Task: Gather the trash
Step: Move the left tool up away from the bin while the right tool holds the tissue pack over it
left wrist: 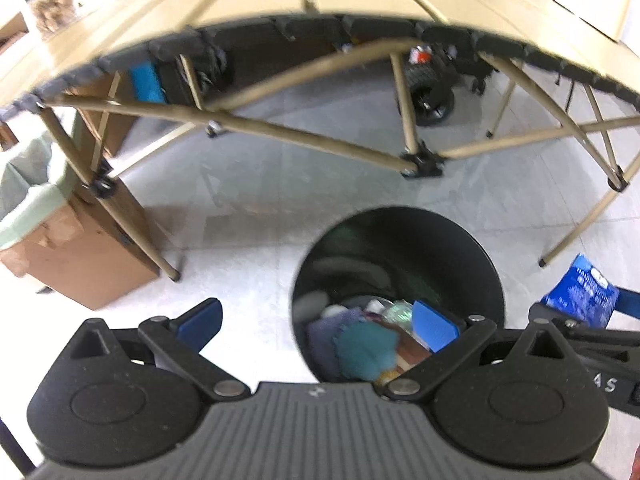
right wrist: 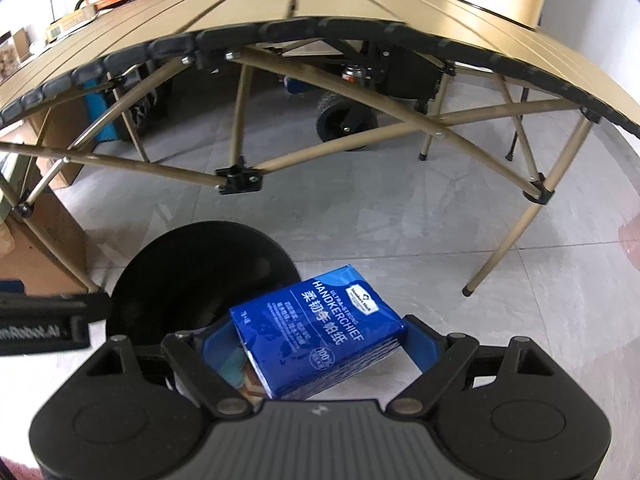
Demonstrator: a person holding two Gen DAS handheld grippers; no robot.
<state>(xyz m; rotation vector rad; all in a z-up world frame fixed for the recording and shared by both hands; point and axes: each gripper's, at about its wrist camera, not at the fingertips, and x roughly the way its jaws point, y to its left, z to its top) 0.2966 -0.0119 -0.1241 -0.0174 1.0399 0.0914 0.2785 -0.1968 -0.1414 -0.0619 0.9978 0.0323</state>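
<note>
A round black trash bin [left wrist: 460, 240] stands on the floor in front of the folding table, with cloths and wrappers inside. My left gripper [left wrist: 316, 326] hangs open over its near rim, nothing between its blue pads. My right gripper [right wrist: 316, 340] is shut on a blue handkerchief tissue pack [right wrist: 320, 336], held by its two sides just right of the bin [right wrist: 192, 276]. In the left wrist view that pack [left wrist: 580, 292] shows at the right edge, still outside the bin's rim.
A tan slatted folding table [right wrist: 320, 0] with crossed legs [left wrist: 416, 164] spans the back. A cardboard box [left wrist: 80, 264] sits at the left by a table leg. A wheeled cart [right wrist: 348, 120] is under the table. Grey tiled floor lies around the bin.
</note>
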